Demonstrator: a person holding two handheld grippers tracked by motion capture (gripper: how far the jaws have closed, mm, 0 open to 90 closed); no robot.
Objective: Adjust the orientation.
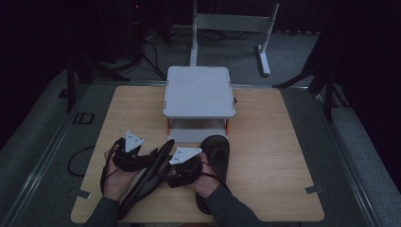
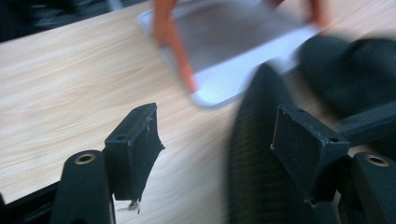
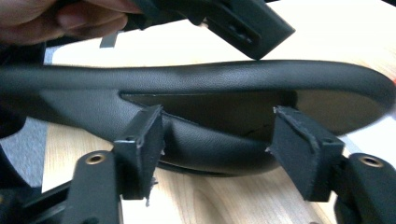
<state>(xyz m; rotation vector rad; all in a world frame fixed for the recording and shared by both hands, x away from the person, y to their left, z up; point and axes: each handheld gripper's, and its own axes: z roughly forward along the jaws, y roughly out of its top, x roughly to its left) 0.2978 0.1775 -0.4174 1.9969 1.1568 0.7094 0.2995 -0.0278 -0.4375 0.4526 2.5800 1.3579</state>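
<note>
We are working with two black leather slippers near the front edge of the light wooden table. One black slipper lies flat, right in front of the small grey rack with orange legs. The other black slipper stands up on its side between our two hands.

It looks light and bendy, with a smooth skin that could slip. We think the best place to hold is the thin edge of the sole or the band on top.

Our left gripper is at the slipper's sole. Its jaws are apart, with the ribbed sole between them, and we can't tell if they pinch. Our right gripper faces the open side. Its jaws are wide apart, just in front of the band, not squeezing it.
</note>
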